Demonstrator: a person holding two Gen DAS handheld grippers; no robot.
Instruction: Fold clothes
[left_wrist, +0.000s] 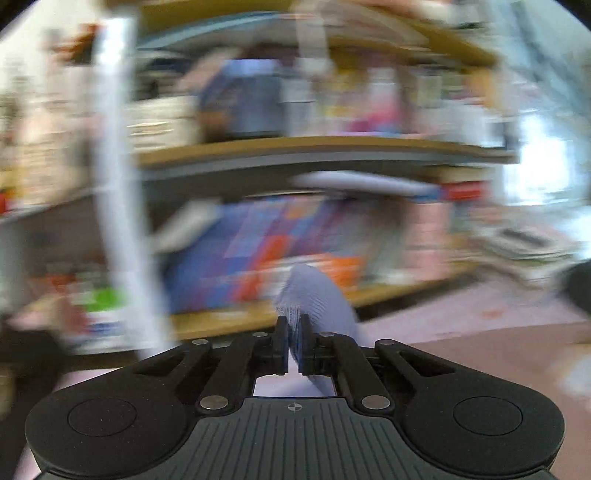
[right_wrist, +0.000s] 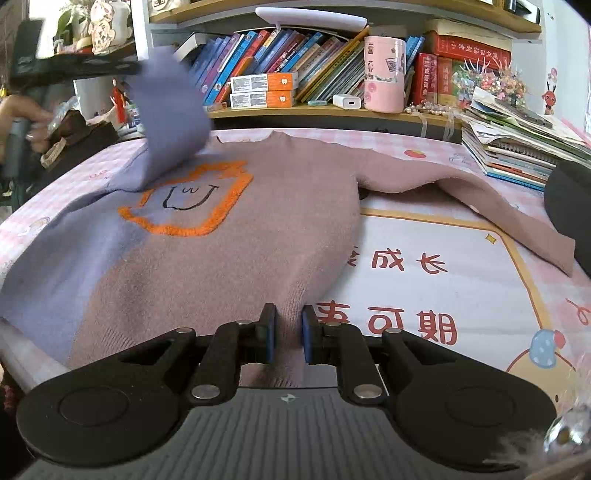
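Two grippers were at work on one sweater (right_wrist: 229, 236), which lay spread flat on the pink checked table cover (right_wrist: 424, 147), collar away from you and hem toward you. Your right gripper (right_wrist: 289, 334) had its jaws nearly closed on the hem's right corner, mauve knit pinched between the blue pads (right_wrist: 271, 334). Beyond those jaws and to their left sat the orange-outlined patch (right_wrist: 192, 199) on the chest. To the right of the jaws the sweater's side edge ran away from you, and past it the printed mat (right_wrist: 443, 258) lay bare, giving open room on that side. Farther right the mauve sleeve (right_wrist: 498, 206) stretched outward, its cuff close to a dark object at the picture's edge.

Your left gripper (left_wrist: 293, 341) had its jaws shut tight on the lilac sleeve (left_wrist: 314, 295), the fabric standing up between and beyond the pads. From the right wrist view that sleeve (right_wrist: 170, 110) was lifted clear of the table, well beyond the right jaws and to their left, curling over the sweater's shoulder. Your hand (right_wrist: 26, 118) held the left tool near the table's left edge. Ahead of both jaws a wooden shelf (right_wrist: 332, 110) of books (right_wrist: 258, 51) closed off the far side; the left view was badly blurred
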